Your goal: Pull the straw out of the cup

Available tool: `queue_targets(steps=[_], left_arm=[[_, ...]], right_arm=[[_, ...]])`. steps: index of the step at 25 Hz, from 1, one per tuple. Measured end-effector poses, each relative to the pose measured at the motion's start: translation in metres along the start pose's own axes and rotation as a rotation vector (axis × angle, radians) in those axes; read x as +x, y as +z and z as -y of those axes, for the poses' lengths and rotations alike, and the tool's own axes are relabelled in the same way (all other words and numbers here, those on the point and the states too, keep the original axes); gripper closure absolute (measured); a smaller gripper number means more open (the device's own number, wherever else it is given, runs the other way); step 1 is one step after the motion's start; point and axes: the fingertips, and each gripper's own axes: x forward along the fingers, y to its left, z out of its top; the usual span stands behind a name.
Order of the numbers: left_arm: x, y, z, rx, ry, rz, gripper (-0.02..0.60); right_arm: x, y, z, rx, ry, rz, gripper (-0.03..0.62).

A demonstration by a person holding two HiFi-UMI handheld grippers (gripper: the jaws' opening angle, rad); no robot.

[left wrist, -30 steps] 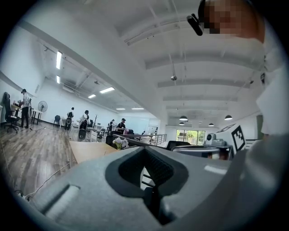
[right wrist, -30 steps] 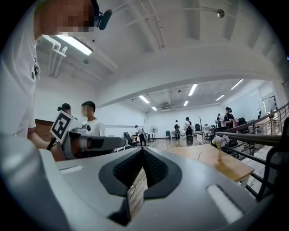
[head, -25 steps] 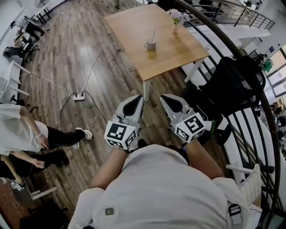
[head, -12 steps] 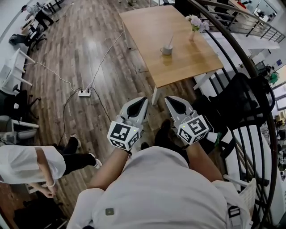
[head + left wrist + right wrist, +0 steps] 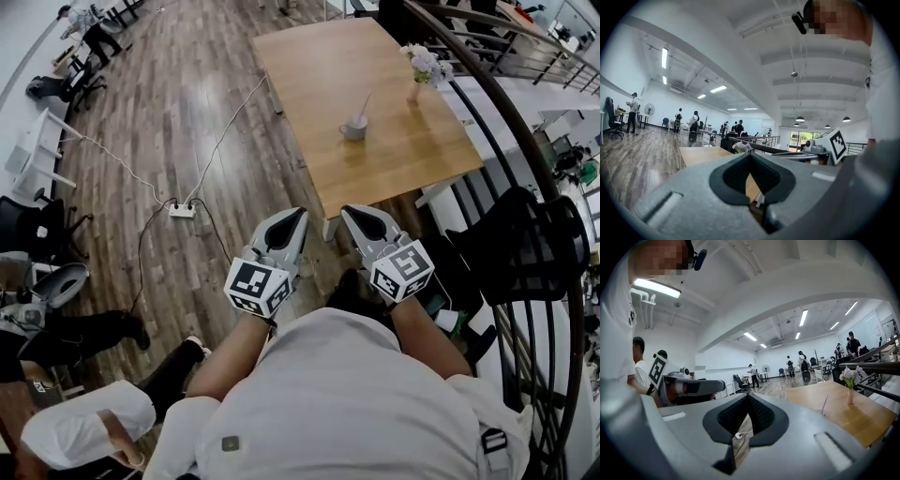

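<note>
From your head camera, the cup (image 5: 353,128) was too small to show its contents or where the straw (image 5: 362,106) sat in it, and a bystander (image 5: 80,436) was cut off by the lower left corner. In your left gripper view, the grey body of the left gripper (image 5: 750,154) blocked the lower half, leaving only a strip of the table (image 5: 701,154) and hiding the cup entirely. In your right gripper view, the right gripper (image 5: 748,394) covered all but the cup's rim, with the straw a thin line above it.

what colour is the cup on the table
The cup is pale grey, clearest in the head view.
</note>
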Motion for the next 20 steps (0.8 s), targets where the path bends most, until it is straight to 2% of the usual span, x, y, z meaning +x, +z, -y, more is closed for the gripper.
queue_targets(steps=[7,11,20], left_arm=[[0.111,0.026,-0.001,0.018,-0.026,0.022,0.577],[0.153,0.030,0.000,0.015,-0.041,0.016,0.577],[0.235,0.016,-0.038,-0.014,-0.054,-0.019,0.577]], right_arm=[[0.009,0.034,0.103,-0.013,-0.001,0.015,0.583],[0.010,0.047,0.148,0.006,-0.015,0.033,0.562],[0.038,0.035,0.235,0.090,-0.066,0.016,0.513]])
